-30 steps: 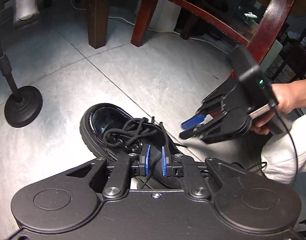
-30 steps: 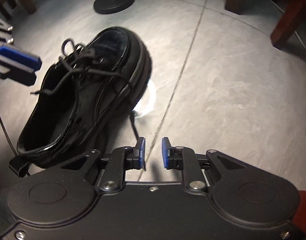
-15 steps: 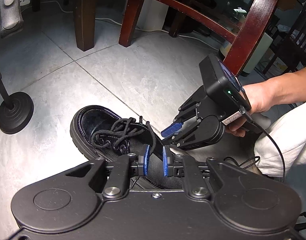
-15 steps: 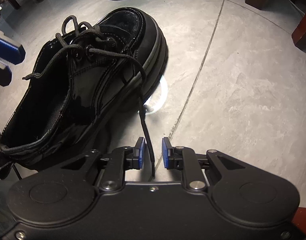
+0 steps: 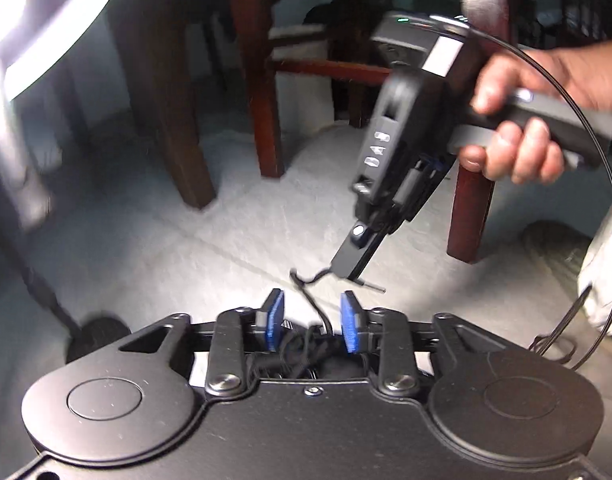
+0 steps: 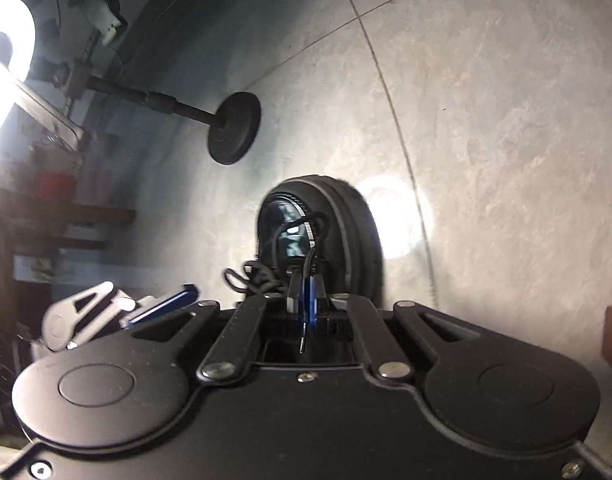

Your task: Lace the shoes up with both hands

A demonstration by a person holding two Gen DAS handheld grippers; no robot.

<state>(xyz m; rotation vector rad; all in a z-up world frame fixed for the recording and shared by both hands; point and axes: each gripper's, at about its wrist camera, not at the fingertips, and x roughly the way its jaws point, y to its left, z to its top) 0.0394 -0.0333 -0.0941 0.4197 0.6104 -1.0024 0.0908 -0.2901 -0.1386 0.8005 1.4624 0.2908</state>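
Since a second ago both tools have risen and rolled. The right gripper (image 5: 352, 274), then open and clear of the shoe, has closed on the free end of the lace (image 5: 306, 280) and lifted it, so the lace hangs from its tip with the stiff aglet sticking out beside it. The left gripper (image 5: 312, 322), then nearly closed near the tongue, is opening, its blue pads parted. The raised lace runs down between them and a tangle of lace lies behind, but the pads do not press on anything.

That suggests a handover or a setting-up of the lace for a crossing: one end is secured, and the left side looks ready to take a strand.

The shoe (image 6: 346, 216), black and glossy, lies on the floor below both tools, toe away from the right wrist camera, its laces loose over the tongue.

The floor (image 6: 486, 140) is pale grey stone tile with a bright light spot just beside the toe. Dark red chair legs (image 5: 265, 120) stand beyond, and a black round stand base (image 6: 233, 128) rests on the tiles.
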